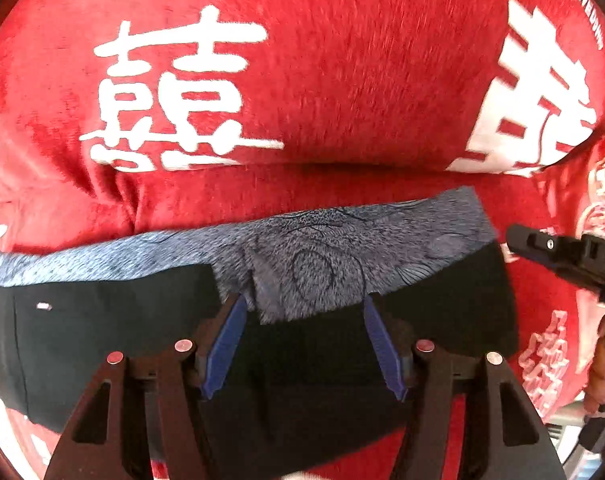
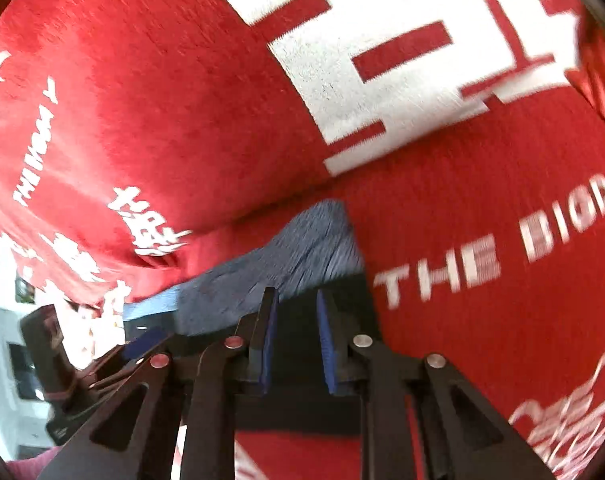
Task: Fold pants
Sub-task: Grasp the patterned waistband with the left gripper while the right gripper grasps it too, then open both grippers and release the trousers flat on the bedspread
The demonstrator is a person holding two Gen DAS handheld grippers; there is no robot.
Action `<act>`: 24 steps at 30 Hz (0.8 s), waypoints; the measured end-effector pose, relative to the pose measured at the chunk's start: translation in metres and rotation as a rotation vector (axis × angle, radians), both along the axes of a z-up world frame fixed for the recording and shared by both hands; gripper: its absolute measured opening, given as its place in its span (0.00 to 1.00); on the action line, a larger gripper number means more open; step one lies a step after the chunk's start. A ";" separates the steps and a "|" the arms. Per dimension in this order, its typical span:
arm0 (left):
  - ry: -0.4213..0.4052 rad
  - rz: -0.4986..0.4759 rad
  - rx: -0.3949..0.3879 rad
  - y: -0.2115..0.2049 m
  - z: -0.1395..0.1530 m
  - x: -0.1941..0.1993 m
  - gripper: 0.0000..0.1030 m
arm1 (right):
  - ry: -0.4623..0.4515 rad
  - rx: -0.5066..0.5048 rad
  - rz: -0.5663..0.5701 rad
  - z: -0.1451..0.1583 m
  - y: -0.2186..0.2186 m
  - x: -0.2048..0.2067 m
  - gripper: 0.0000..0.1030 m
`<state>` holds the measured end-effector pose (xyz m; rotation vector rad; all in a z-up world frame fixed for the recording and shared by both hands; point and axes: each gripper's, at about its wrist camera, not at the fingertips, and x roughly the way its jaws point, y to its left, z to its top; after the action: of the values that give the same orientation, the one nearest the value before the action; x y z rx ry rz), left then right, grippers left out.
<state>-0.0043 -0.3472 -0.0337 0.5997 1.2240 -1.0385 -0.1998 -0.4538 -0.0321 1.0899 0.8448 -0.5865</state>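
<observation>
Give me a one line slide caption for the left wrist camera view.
Open left gripper poised over folded black pants with grey fleece lining on a red blanket.

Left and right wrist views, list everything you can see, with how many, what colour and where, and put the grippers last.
pants: one, black with a furry grey-blue lining showing along the far edge, folded into a flat band lying across the blanket, right in front of both grippers.
blanket: one, red plush with large white characters and lettering, under the pants and filling most of both views.
left gripper: one, black with blue pads, jaws wide apart over the middle of the pants, nothing between them.
right gripper: one, black with blue pads, jaws apart at the pants' right end; whether they touch the cloth cannot be told.
</observation>
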 end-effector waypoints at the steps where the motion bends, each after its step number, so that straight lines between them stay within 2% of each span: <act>1: -0.012 0.004 0.030 -0.003 -0.010 -0.002 0.61 | 0.023 -0.003 0.023 -0.006 -0.003 0.010 0.21; 3: -0.005 0.020 0.085 -0.002 -0.028 -0.002 0.61 | 0.103 -0.014 0.081 -0.022 -0.003 0.023 0.21; 5: -0.006 0.025 0.067 0.005 -0.033 -0.004 0.61 | 0.155 -0.021 0.133 -0.031 0.001 0.034 0.21; 7: -0.030 0.001 0.076 0.008 -0.032 -0.009 0.61 | 0.172 -0.077 0.161 -0.030 0.010 0.038 0.21; 11: -0.010 0.028 0.107 0.012 -0.029 -0.008 0.61 | 0.194 -0.080 0.187 -0.025 0.021 0.033 0.21; 13: -0.001 0.055 0.125 0.019 -0.027 -0.006 0.62 | 0.196 -0.067 0.194 -0.021 0.025 0.031 0.24; 15: 0.002 0.073 0.143 0.025 -0.024 -0.006 0.62 | 0.190 -0.062 0.206 -0.020 0.031 0.026 0.36; 18: -0.016 0.093 0.164 0.039 -0.018 -0.009 0.63 | 0.203 -0.081 0.237 -0.016 0.045 0.024 0.41; 20: -0.036 0.119 0.175 0.047 -0.015 -0.010 0.90 | 0.221 -0.098 0.257 -0.013 0.054 0.024 0.44; 24: -0.043 0.159 0.180 0.056 -0.009 -0.014 0.90 | 0.209 -0.099 0.260 -0.003 0.061 0.017 0.50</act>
<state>-0.0178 -0.2916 -0.0428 0.6490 1.3142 -0.7845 -0.1828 -0.3931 -0.0353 0.8215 1.1083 -0.5232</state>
